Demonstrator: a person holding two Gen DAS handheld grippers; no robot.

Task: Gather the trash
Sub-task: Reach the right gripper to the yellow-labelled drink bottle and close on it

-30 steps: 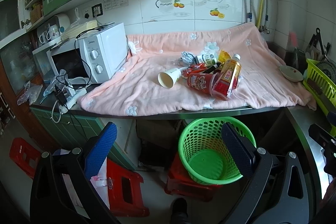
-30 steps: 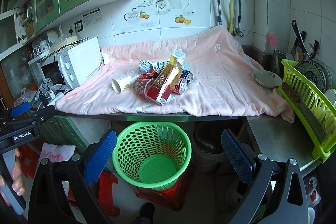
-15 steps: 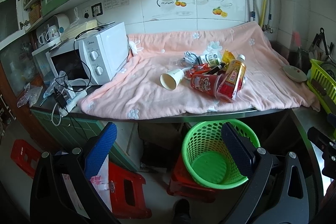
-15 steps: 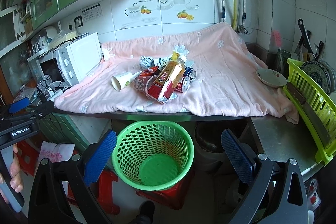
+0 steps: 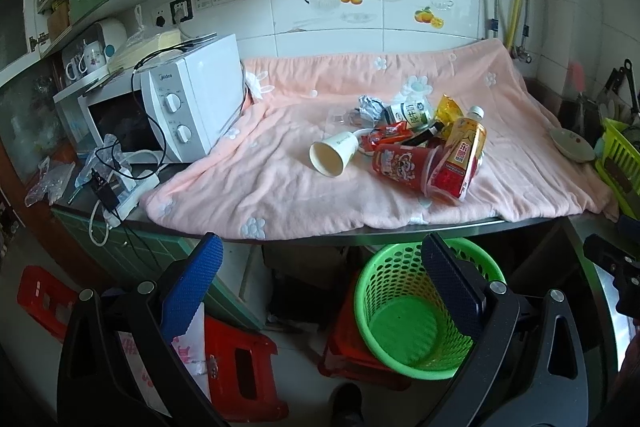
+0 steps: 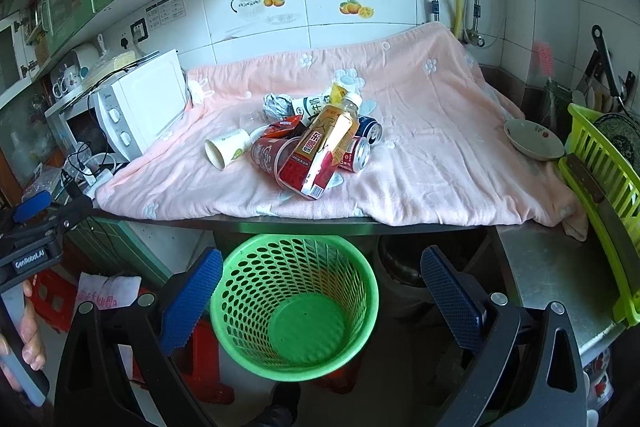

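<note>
A pile of trash lies on the pink blanket [image 5: 260, 187] on the counter: a paper cup [image 5: 332, 158] on its side, a red plastic cup [image 5: 404, 167], a tea bottle [image 5: 460, 151], a milk bottle [image 5: 408, 113], crumpled foil [image 5: 370, 105] and snack wrappers. The right wrist view shows the same pile, with the paper cup [image 6: 226, 149], the tea bottle [image 6: 320, 151] and cans [image 6: 358, 157]. An empty green basket [image 6: 296, 307] stands on a red stool below the counter edge; it also shows in the left wrist view [image 5: 416, 311]. My left gripper [image 5: 320, 287] and right gripper [image 6: 320, 295] are open and empty, low in front of the counter.
A white microwave [image 5: 188, 103] with cables stands left of the blanket. A bowl [image 6: 534, 145] and a yellow-green dish rack [image 6: 604, 203] are at the right. Red stools [image 5: 240, 367] stand on the floor. The left gripper's body [image 6: 36, 239] shows at the right view's left edge.
Both grippers have risen and moved a little closer to the counter; the trash pile looks larger and the basket sits lower in view. Nothing was picked up.
</note>
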